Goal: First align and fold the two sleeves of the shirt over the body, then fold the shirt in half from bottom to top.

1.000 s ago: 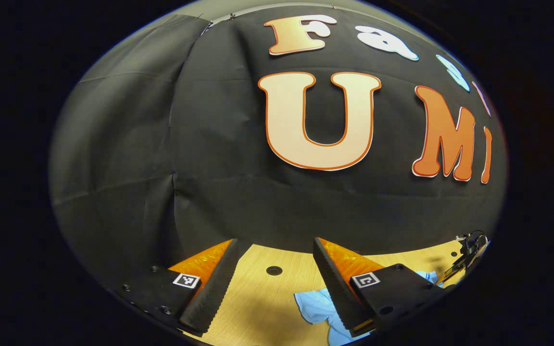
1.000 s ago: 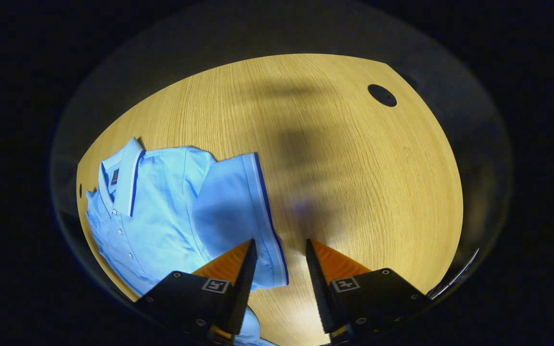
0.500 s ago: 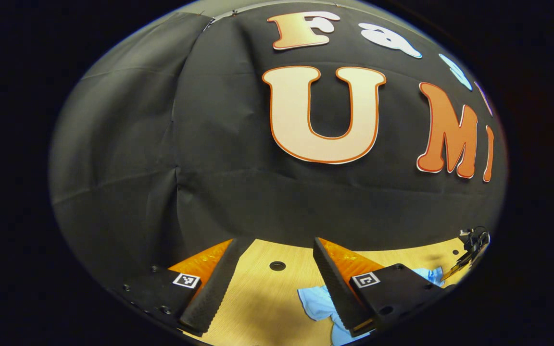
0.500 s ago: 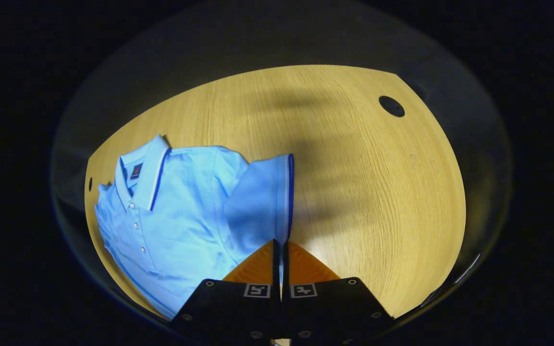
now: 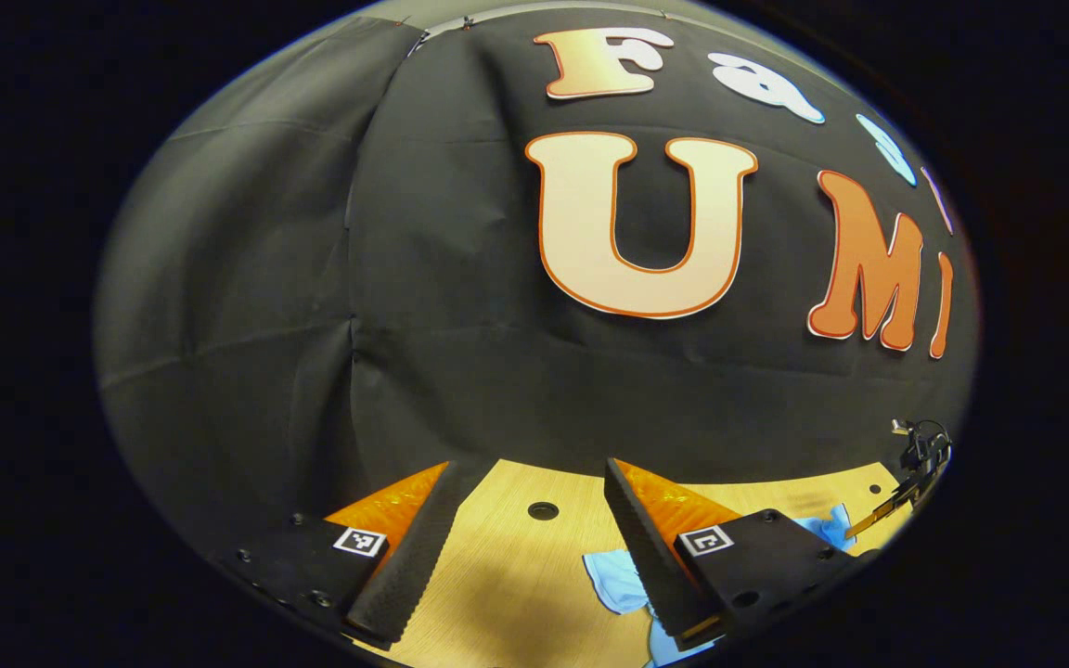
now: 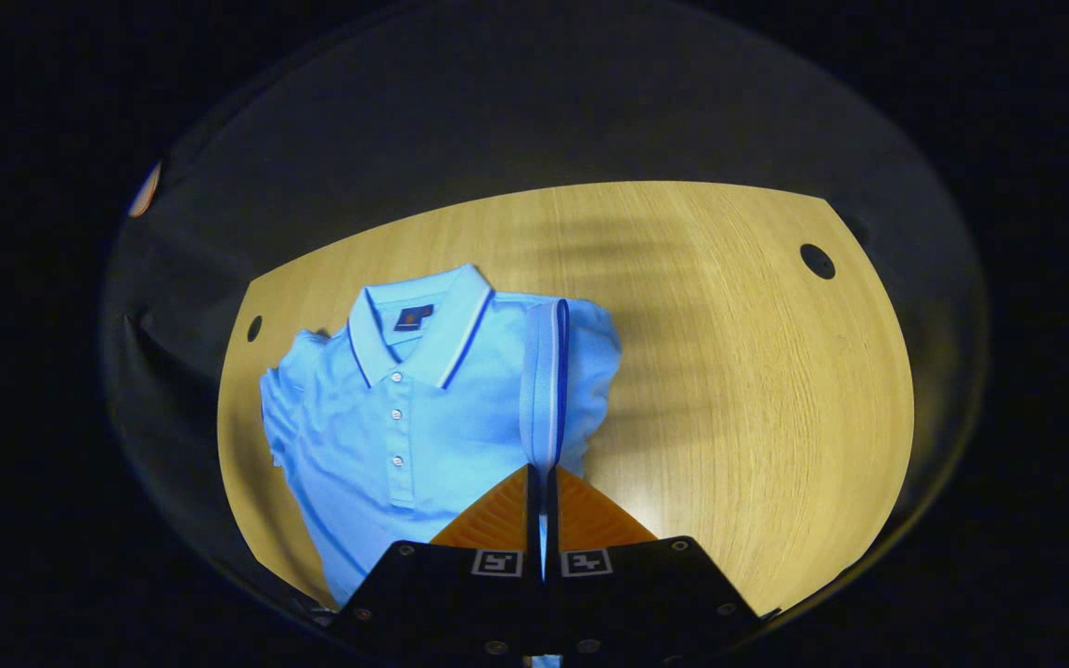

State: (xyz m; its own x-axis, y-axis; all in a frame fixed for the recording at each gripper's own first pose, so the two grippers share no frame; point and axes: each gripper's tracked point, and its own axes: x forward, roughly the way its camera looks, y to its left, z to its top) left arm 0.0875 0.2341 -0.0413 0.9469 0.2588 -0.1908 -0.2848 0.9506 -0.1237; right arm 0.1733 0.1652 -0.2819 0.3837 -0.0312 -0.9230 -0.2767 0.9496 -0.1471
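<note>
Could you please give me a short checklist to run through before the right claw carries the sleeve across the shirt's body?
1. Right claw shut on the sleeve: ok, the striped cuff edge runs up from between its closed fingers.
2. Sleeve lifted off the table: ok, it stands on edge above the shirt.
3. Shirt body flat, collar and buttons up: ok.
4. Other sleeve folded: cannot tell, it looks bunched at the shirt's far side.
5. Left claw out of the way: ok, open above the table's bare wood and holding nothing.
</note>
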